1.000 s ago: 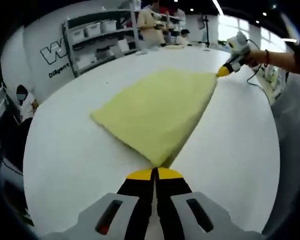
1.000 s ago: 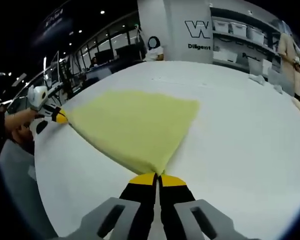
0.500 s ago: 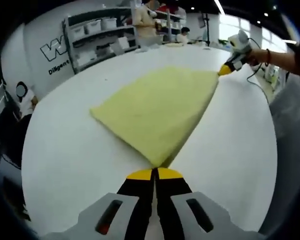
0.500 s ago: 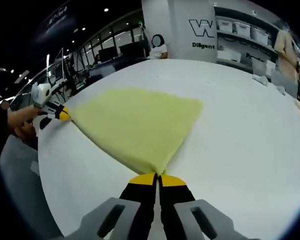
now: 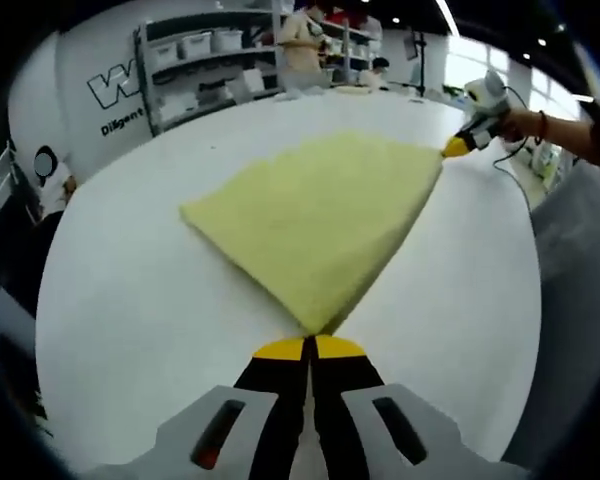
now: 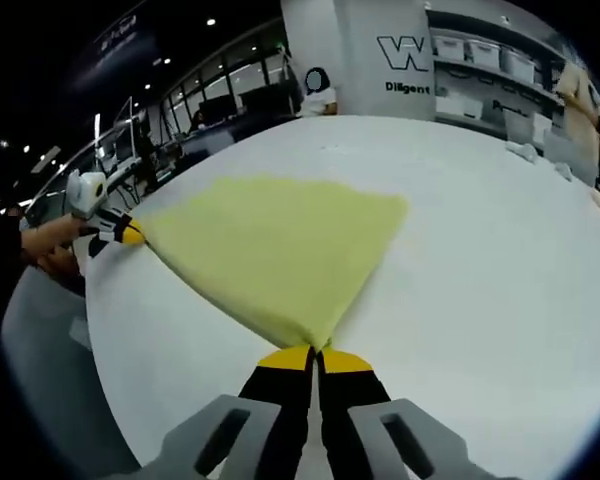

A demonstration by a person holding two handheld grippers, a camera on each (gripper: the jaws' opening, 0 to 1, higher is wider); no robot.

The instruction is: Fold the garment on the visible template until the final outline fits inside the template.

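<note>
A pale yellow garment (image 5: 320, 210) lies folded flat in a wedge shape on the white round table (image 5: 130, 290). My left gripper (image 5: 310, 342) is shut on its near corner. At the far right corner of the cloth my right gripper (image 5: 454, 146) pinches the edge, held by a hand (image 5: 520, 122). In the right gripper view the same garment (image 6: 275, 245) spreads ahead, with my right gripper (image 6: 315, 350) shut on the closest corner. The left gripper (image 6: 123, 232) grips the corner at the far left. The folded edge runs taut between the two.
Shelves with white bins (image 5: 195, 60) and a standing person (image 5: 305, 40) are beyond the table's far side. The table's rim (image 6: 110, 340) curves close on the left of the right gripper view. Bare table (image 6: 480, 260) stretches right of the cloth.
Both grippers keep their hold on the two corners. Both views have shifted slightly, and the garment's shape and place on the table look the same.
</note>
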